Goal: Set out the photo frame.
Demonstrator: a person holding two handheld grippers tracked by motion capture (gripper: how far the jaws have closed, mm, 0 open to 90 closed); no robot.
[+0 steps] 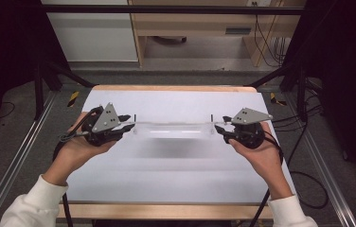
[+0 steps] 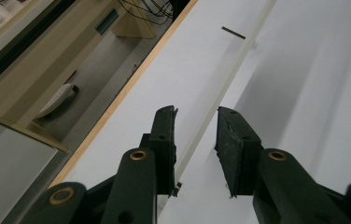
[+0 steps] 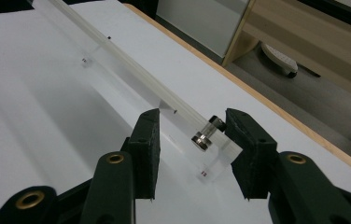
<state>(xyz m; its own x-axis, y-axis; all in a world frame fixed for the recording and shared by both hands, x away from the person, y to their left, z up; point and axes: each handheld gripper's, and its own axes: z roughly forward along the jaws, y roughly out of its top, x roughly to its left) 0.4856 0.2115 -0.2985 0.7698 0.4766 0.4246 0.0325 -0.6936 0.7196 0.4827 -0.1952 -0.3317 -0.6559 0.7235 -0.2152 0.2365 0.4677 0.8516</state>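
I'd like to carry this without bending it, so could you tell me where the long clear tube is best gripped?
Grip the clear tube at both ends, coming in along its length from each side. It is long, thin and lies level above the white table; the metal end cap is a firmer spot than the slim middle. The left gripper and right gripper already flank the ends.

Your right tongs [image 3: 191,154] parted around the clear tube's [image 3: 131,70] metal-capped end, cap touching the right jaw, white surface [image 3: 38,102] beneath, wooden edge beyond.

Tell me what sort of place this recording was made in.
Probably a lab or workshop recording station: a white-topped wooden table inside a black metal frame, loose black cables on grey carpet, light wooden furniture behind.
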